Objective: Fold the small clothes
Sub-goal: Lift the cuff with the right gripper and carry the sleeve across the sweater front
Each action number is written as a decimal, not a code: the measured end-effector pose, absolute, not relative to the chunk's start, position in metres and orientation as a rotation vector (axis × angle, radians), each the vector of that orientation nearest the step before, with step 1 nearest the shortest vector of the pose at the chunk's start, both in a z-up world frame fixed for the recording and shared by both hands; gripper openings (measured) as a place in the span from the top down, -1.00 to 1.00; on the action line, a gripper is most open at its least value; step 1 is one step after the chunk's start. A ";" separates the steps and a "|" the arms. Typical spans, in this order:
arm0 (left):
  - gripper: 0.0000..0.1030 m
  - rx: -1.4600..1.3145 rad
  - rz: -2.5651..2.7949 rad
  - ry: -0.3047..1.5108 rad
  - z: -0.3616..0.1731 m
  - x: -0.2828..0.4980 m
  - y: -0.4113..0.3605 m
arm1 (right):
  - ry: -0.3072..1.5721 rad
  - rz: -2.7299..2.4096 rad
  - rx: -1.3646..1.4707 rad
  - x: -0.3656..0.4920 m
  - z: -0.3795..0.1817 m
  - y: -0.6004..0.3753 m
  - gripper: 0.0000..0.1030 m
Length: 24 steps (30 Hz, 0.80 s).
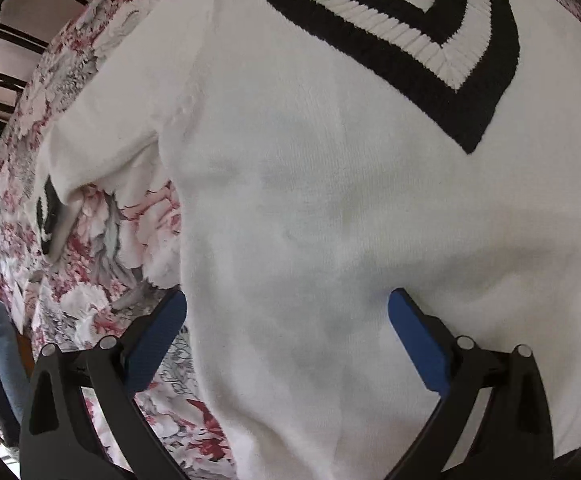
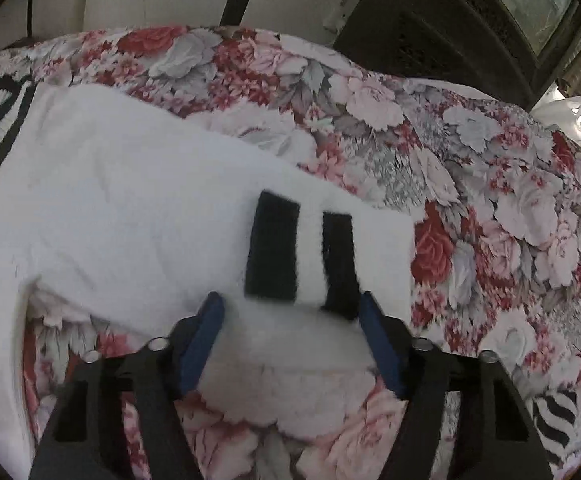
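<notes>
Blue pads of the right claw (image 2: 292,312) are seen half-spread on either side of the black-striped cuff (image 2: 302,256) of the sweater (image 1: 330,220); whether the pads press on the cuff cannot be told. Wide-spread pads of the left claw (image 1: 286,316) are held over the sweater's lower body, nothing gripped. White knit is spread flat on the floral bedspread (image 2: 470,200), its V-collar (image 1: 430,52) beyond the left claw and the other sleeve (image 1: 102,152) out to the collar's left.
</notes>
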State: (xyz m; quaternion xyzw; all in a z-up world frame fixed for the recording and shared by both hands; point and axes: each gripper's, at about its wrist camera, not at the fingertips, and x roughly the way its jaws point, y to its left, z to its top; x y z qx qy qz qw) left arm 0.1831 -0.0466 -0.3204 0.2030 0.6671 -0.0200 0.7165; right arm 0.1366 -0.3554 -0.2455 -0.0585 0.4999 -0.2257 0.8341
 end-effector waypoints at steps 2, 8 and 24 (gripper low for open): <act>-0.91 0.461 -0.040 1.471 -0.322 0.185 -0.048 | 1.048 -0.428 0.008 0.143 -0.242 -0.379 0.23; -0.91 0.431 -0.024 1.470 -0.318 0.200 -0.039 | 0.804 -0.640 0.610 0.083 -0.211 -0.485 0.71; -0.91 0.349 0.213 1.387 -0.287 0.270 0.078 | 0.964 -0.545 0.791 0.113 -0.235 -0.451 -0.14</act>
